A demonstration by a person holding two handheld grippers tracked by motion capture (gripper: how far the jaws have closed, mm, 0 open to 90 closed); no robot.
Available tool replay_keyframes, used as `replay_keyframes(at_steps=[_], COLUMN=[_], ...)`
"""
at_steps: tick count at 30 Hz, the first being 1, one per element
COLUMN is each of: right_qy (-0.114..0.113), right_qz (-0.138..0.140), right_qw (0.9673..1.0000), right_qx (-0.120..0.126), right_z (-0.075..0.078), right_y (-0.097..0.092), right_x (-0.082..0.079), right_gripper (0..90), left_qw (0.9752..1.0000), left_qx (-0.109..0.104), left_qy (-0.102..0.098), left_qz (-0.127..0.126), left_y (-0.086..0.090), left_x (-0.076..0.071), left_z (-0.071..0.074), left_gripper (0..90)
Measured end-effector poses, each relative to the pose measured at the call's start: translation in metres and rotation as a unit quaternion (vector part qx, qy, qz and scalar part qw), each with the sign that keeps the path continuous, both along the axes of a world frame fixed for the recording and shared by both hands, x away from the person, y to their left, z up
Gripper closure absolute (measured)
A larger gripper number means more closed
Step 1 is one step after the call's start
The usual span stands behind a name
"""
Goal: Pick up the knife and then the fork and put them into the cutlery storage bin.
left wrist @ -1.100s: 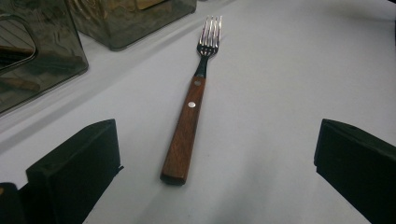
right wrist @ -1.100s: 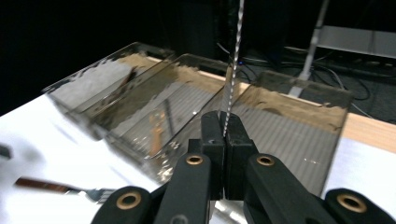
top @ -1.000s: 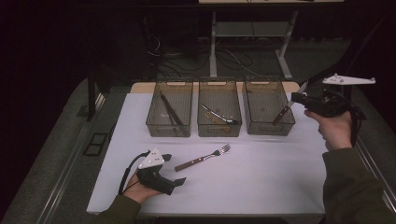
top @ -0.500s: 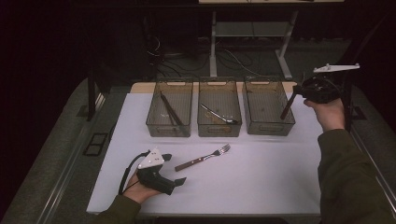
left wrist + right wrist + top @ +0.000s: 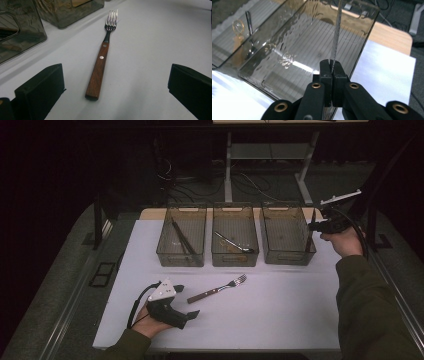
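A fork with a wooden handle (image 5: 217, 290) lies on the white table, tines toward the bins. My left gripper (image 5: 186, 301) rests on the table at its handle end, open; in the left gripper view the fork (image 5: 100, 62) lies between the two spread jaws of the left gripper (image 5: 115, 75), untouched. My right gripper (image 5: 320, 225) is shut on a thin serrated knife (image 5: 311, 230), which hangs steeply at the right wall of the right bin (image 5: 287, 259). In the right gripper view the blade (image 5: 335, 35) rises from the right gripper's (image 5: 332, 66) closed pads in front of the bin wall (image 5: 294, 57).
Three clear bins stand in a row at the back of the table. The left bin (image 5: 180, 261) holds dark long utensils, the middle bin (image 5: 235, 261) a spoon (image 5: 234, 243). Table legs and cables stand behind the table.
The right hand has moved left and down to the right bin's right wall, and the knife has swung from nearly level to steeply downward. The left gripper and fork have not moved.
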State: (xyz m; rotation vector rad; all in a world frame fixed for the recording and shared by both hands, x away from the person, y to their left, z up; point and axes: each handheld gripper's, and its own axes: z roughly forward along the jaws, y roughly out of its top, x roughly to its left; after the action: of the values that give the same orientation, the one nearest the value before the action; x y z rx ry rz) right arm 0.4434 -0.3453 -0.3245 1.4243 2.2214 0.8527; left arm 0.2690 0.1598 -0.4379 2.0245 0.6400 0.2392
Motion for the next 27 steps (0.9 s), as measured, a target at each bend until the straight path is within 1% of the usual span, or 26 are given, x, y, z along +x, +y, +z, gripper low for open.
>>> replay_keyframes(at_steps=[1,5,8,14,17,20,21,25,27], right_qy=[0.0,-0.001,-0.009,-0.021,-0.023,-0.017,-0.019,-0.016,-0.013], right_qz=[0.0,0.004,0.003,0.004,0.005,0.01,0.008,0.01,0.01], right_qw=[1.0,1.0,1.0,0.9998,0.9997,0.9998,0.9998,0.9998,0.9999], right_qx=[0.002,-0.005,-0.002,0.002,0.004,0.004,0.005,-0.001,-0.001], right_z=[0.0,-0.001,-0.004,-0.013,-0.018,-0.027,-0.03,-0.038,-0.041], right_y=[0.001,0.005,0.008,0.017,0.023,0.028,0.031,0.039,0.041], right_x=[0.001,0.005,0.009,0.018,0.024,0.03,0.032,0.04,0.043], right_gripper=[89.6,89.6,89.6,89.6,89.6,89.5,89.3,88.7,88.3], left_qw=[1.0,1.0,1.0,1.0,1.0,1.0,1.0,1.0,1.0], left_qx=[0.0,0.002,0.002,0.001,0.003,0.002,0.002,0.003,-0.002], left_qy=[0.001,0.001,-0.001,0.001,0.001,0.001,0.0,0.001,0.003], left_qz=[0.0,-0.001,-0.002,-0.001,-0.001,0.0,0.0,-0.002,0.001], left_y=[0.0,0.0,-0.001,-0.001,-0.001,0.0,0.0,-0.001,-0.001], left_x=[0.0,0.0,0.0,0.0,0.0,0.0,0.0,0.0,0.0], left_z=[0.0,0.0,0.0,-0.001,0.0,0.0,0.0,0.0,-0.001], left_gripper=[0.0,0.0,0.0,0.0,0.0,0.0,0.0,0.0,0.0])
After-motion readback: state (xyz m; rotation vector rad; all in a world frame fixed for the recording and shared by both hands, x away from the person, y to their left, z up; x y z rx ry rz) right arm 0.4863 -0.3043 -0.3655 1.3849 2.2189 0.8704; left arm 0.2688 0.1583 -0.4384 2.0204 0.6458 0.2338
